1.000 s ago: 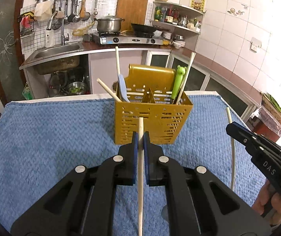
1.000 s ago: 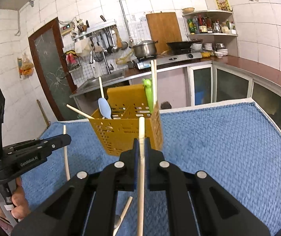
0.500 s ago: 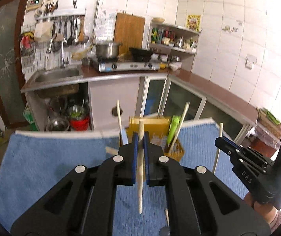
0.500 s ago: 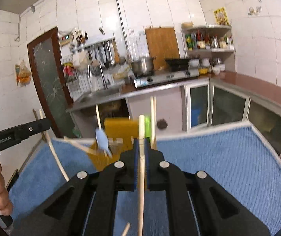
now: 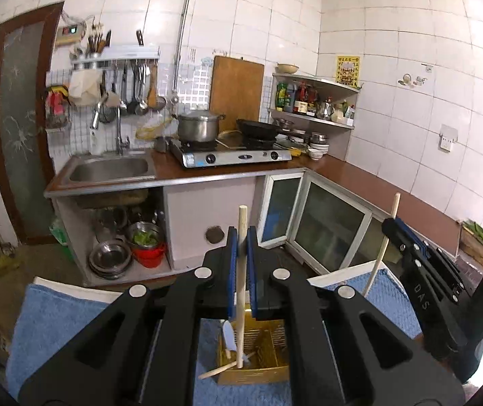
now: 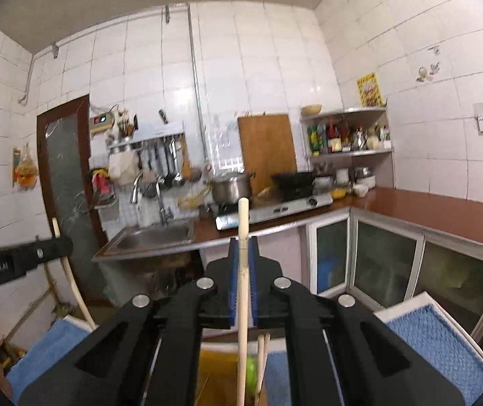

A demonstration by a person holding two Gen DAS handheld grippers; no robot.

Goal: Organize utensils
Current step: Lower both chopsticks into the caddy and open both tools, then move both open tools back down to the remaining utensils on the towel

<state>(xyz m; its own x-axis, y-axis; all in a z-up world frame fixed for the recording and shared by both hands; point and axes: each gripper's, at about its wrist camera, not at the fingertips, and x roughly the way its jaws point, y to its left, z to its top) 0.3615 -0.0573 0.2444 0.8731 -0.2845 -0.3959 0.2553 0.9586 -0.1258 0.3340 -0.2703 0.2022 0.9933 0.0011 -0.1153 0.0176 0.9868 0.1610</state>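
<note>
My left gripper (image 5: 241, 237) is shut on a wooden chopstick (image 5: 240, 287) held upright; its lower end reaches into the yellow slotted utensil basket (image 5: 268, 348) below, next to a pale blue spoon (image 5: 228, 336) and a slanted chopstick (image 5: 216, 370). My right gripper (image 6: 243, 247) is shut on another wooden chopstick (image 6: 242, 304), upright above the basket (image 6: 214, 372), where a green utensil (image 6: 251, 370) and more chopsticks (image 6: 263, 348) stand. Each gripper shows in the other's view, the right one (image 5: 420, 264) and the left one (image 6: 21, 260).
The basket stands on a blue towel (image 5: 55, 321) over a white table edge (image 5: 336, 275). Behind is a kitchen counter with a sink (image 5: 109, 169), a stove with a pot (image 5: 200, 125) and glass cabinet doors (image 5: 329, 230).
Both grippers have risen and tilted up with their chopsticks. The basket has dropped from the middle of each view to the bottom, under the fingers.
</note>
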